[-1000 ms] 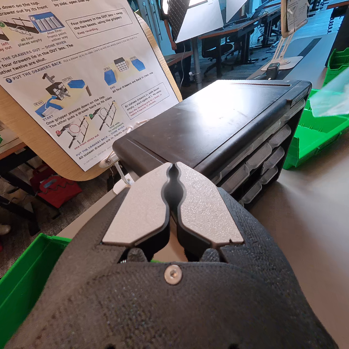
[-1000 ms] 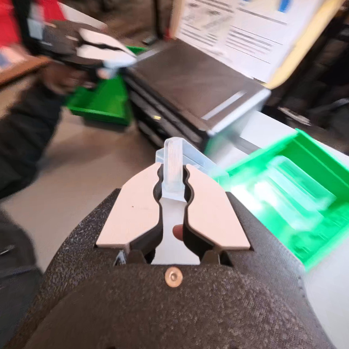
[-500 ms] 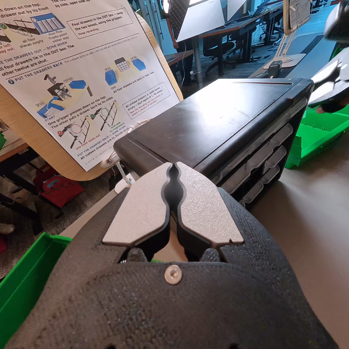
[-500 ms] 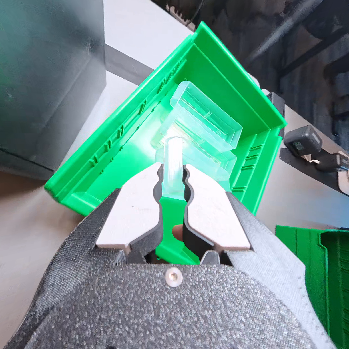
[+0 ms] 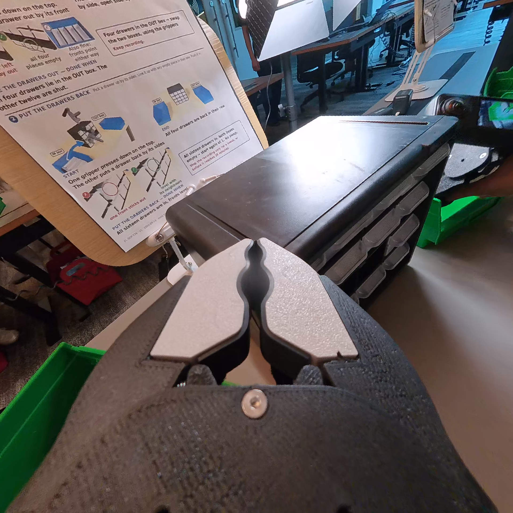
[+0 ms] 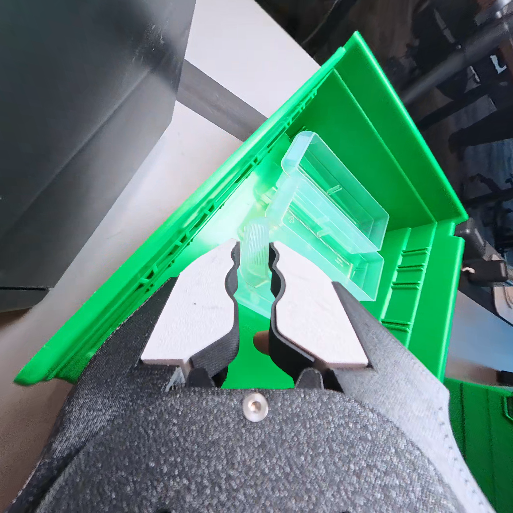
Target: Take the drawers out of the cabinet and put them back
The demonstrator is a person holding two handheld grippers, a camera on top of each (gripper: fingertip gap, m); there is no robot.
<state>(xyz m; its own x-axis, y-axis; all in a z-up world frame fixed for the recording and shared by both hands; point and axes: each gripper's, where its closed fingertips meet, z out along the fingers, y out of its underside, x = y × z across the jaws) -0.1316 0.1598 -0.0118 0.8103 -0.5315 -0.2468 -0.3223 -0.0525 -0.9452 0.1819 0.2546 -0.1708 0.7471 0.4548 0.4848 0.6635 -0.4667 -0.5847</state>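
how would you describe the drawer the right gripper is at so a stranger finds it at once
Find the green bin right of the black cabinet. Two clear drawers lie inside; it is the nearer drawer, whose ribbed front handle stands between the right gripper jaws.

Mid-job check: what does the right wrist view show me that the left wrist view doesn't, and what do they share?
Right wrist view only: the right gripper straddles the front tab of a clear drawer lying in the green bin; its jaws look slightly parted. A second clear drawer lies beside it.

Left wrist view only: the left gripper, shut and empty, the cabinet's drawer fronts and the instruction poster.

Both: the black cabinet, the green bin and the tabletop.
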